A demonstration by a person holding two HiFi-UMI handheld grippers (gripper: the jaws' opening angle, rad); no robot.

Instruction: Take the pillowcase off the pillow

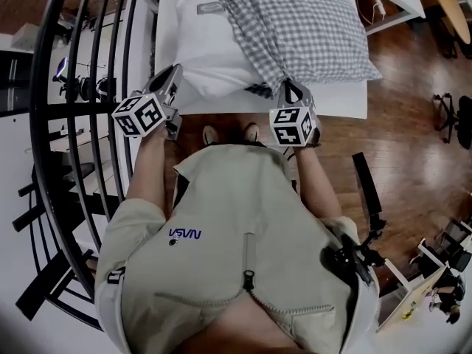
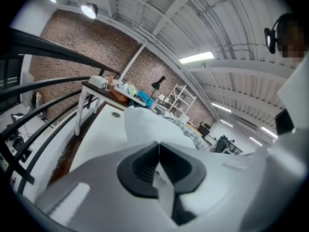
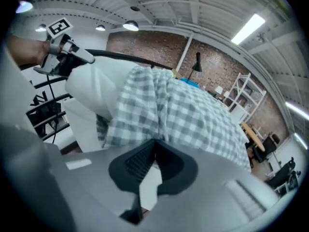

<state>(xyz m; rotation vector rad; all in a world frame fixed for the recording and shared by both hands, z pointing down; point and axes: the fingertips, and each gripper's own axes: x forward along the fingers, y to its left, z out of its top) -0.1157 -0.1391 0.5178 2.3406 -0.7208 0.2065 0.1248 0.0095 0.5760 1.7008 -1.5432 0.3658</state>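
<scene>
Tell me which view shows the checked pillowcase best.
The head view: the whole pillowcase shows, bunched over one end of the white pillow. The right gripper view gives only a close stretch of its checks; the left gripper view shows a thin sliver behind the pillow.

Loft workspace; brick wall, metal shelving

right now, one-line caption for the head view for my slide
At a white table, left gripper clamps the pillow and right gripper clamps the half-off checked pillowcase.
</scene>
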